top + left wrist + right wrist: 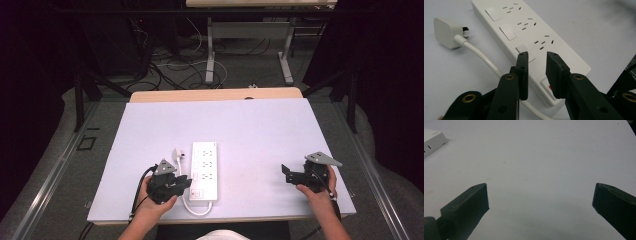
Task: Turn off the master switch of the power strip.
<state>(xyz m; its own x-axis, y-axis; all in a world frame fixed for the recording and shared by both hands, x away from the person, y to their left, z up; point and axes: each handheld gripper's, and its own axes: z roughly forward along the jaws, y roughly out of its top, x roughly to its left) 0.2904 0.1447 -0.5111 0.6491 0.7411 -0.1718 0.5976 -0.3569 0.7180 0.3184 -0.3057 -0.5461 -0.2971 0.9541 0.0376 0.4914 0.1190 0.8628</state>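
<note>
Lying flat near the front edge of the white table top point(260, 130), the long white plastic power strip point(204, 170) runs away from the person, with three rows of sockets, a small white rocker switch beside each row point(507, 32), and a red-marked main switch at its near end point(549, 86). It looks like a rigid, hollow plastic shell: probably light enough to slide if pushed from the side, smooth and a little slippery on its glossy faces, but not fragile. Its thick white cable point(481, 56) leaves the near end, loops along the left side and ends in a white three-pin plug point(447, 32) lying loose on the table just beside the strip; the cable seems stiff and springy, so it may drag on the strip if the body is lifted. The best hold for moving it would be across the narrow width, on the two long side walls; for a switch, a single fingertip pressed straight down should do, with the table taking the load.

The left gripper point(537, 57) hovers over the near end, jaws narrowed to a small gap with nothing between them, tips above the nearest rocker switch. The right gripper point(540, 197) rests well apart on the right, jaws wide open over bare table.
</note>
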